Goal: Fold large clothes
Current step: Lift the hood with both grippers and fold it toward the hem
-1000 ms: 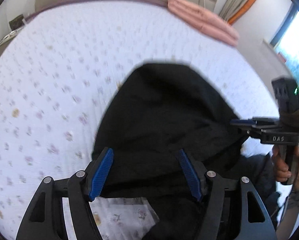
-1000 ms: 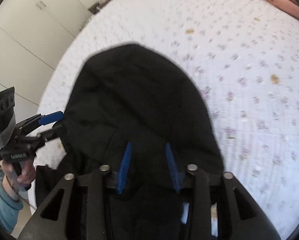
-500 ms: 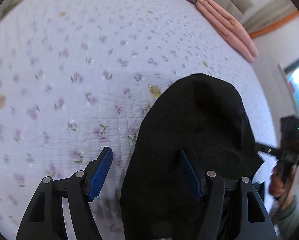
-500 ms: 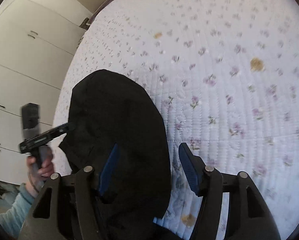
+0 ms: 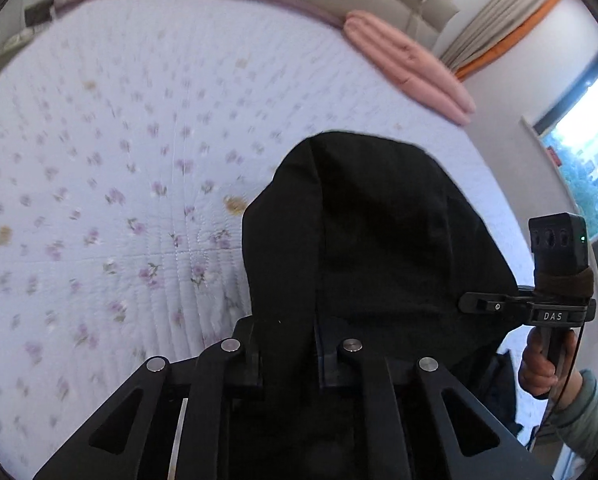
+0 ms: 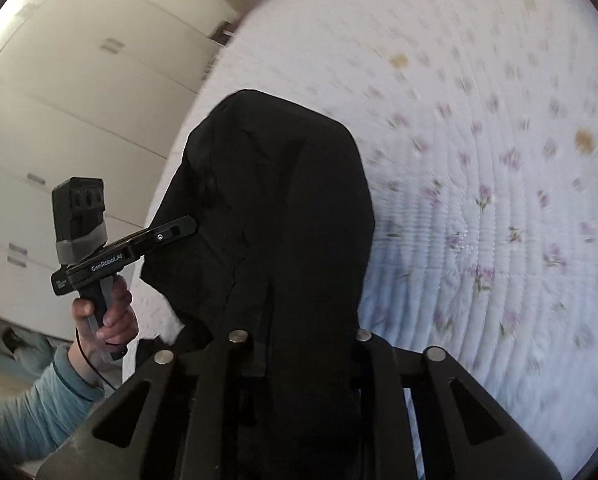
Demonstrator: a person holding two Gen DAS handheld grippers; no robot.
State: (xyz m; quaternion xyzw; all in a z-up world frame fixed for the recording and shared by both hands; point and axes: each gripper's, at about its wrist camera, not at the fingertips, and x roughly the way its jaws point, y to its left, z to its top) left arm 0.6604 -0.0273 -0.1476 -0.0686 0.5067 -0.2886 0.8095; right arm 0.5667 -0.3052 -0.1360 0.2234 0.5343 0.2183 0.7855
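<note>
A large black garment (image 5: pixel 371 240) hangs between my two grippers above the bed; it also fills the middle of the right wrist view (image 6: pixel 275 208). My left gripper (image 5: pixel 289 344) is shut on its near edge, the blue pads hidden in the cloth. My right gripper (image 6: pixel 299 320) is shut on the opposite edge, its pads hidden too. From the left wrist view the right gripper shows at the garment's right edge (image 5: pixel 475 304). From the right wrist view the left gripper shows at the garment's left edge (image 6: pixel 179 228).
A white quilted bed cover with small flowers (image 5: pixel 119 200) lies under the garment and also spreads to the right in the right wrist view (image 6: pixel 499 200). A pink folded blanket (image 5: pixel 407 64) lies at the bed's far edge. White wardrobe doors (image 6: pixel 79 100) stand left. A window (image 5: pixel 587 176) is right.
Both grippers have closed on the black garment's edges; half a second ago both stood open. The garment is now lifted and stretched between them.
</note>
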